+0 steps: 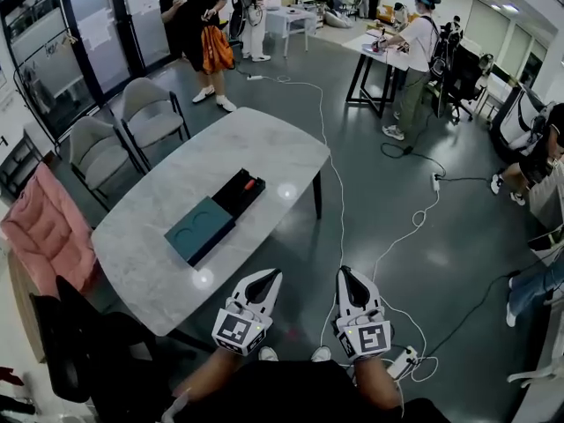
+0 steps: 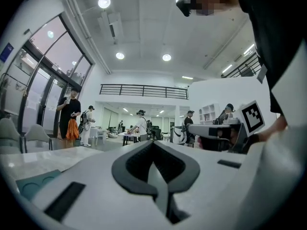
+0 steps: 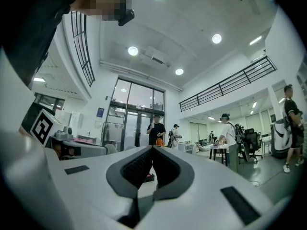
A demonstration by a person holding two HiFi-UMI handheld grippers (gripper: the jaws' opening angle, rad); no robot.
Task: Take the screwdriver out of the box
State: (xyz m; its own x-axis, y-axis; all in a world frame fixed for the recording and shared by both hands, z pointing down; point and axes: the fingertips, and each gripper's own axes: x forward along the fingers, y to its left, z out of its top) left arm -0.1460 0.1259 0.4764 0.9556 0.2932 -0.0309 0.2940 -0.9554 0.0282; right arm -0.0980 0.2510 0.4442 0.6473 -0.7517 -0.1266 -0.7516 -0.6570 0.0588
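On the table [image 1: 141, 245], near its middle, the black box [image 1: 234, 196] lies open against its teal half [image 1: 199, 228], with the screwdriver [image 1: 249, 184] (only a red bit shows) inside. At the table's near edge, the left claw [image 1: 269, 277] and right claw [image 1: 345, 275] hover, jaws together, empty.

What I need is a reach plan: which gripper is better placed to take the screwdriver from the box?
Probably left: the left gripper hangs nearer the box and screwdriver than the right gripper; both are shut and empty.
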